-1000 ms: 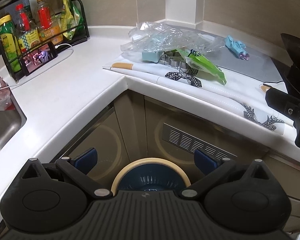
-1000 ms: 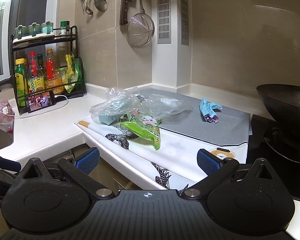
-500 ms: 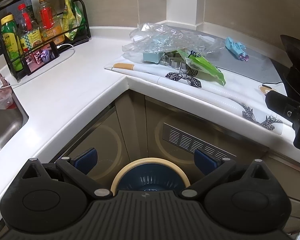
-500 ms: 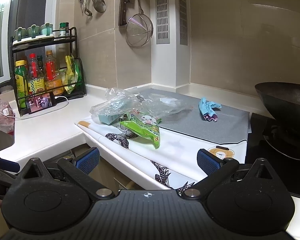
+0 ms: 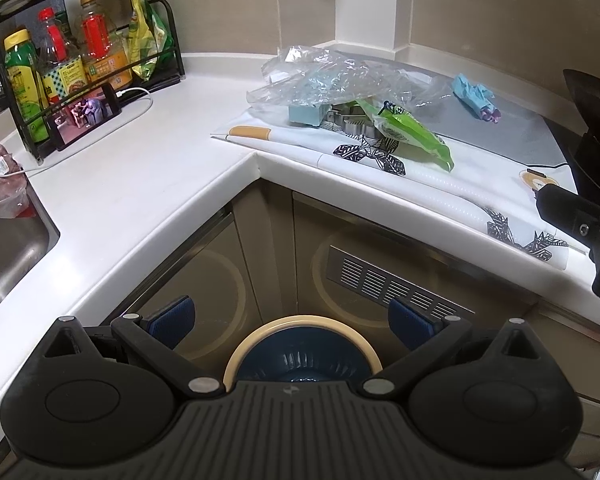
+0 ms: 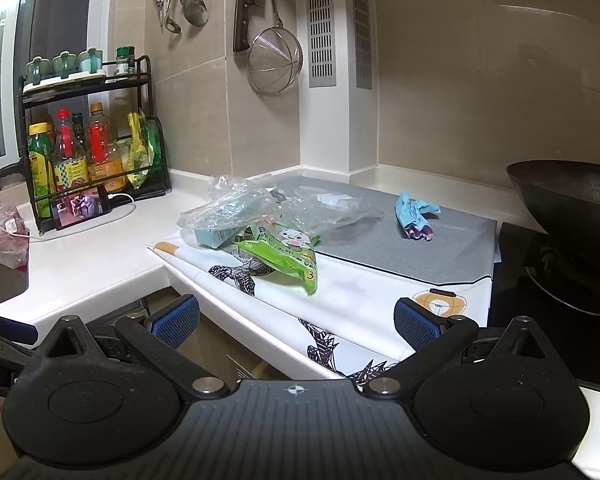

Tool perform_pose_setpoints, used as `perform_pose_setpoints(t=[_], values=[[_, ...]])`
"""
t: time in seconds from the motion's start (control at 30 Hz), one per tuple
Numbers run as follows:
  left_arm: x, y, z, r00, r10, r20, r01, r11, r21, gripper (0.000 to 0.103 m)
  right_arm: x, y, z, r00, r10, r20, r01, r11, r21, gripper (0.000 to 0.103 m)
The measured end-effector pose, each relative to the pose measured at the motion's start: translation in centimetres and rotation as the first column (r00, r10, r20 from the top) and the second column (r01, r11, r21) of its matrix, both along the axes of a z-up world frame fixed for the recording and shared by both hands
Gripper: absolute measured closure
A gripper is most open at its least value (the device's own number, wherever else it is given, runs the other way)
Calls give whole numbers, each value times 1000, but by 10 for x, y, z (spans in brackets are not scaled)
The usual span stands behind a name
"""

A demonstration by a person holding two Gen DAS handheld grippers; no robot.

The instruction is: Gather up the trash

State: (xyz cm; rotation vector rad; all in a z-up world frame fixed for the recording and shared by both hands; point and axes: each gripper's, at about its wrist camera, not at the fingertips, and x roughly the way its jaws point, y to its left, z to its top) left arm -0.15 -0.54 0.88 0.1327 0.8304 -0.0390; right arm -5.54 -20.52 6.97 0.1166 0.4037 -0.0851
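Nothing much has moved; both grippers hover with fingers spread wide, empty. Ahead of the right gripper [image 6: 296, 322] lies the crinkly green snack wrapper [image 6: 284, 258] on the white surface [image 6: 96, 248], its long side pointing toward it, farther from the left gripper [image 5: 291, 322].

Below the left gripper [image 5: 291, 318], its own body hides the near half of the bin [image 5: 303, 350]. Ahead, crumpled clear plastic [image 5: 340, 76] covers most of the small box [image 5: 308, 114] and a metal piece under it. The wok [image 6: 572, 216] right of the right gripper [image 6: 296, 316] is cut by the frame edge, and the bottle labels [image 6: 70, 170] are unreadable
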Motion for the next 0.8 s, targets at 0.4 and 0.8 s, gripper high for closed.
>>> perform_pose_setpoints(t=[0.4,0.8], values=[[1,2,0,1000,6,-1,-6,1000,6,0,-3,2,-3,1000,-3,3,3,1000,1,0],[6,0,-2,1000,2,-15,-2,1000,21,0,0,-1,-6,1000,-10,0,10,1000,5,0]])
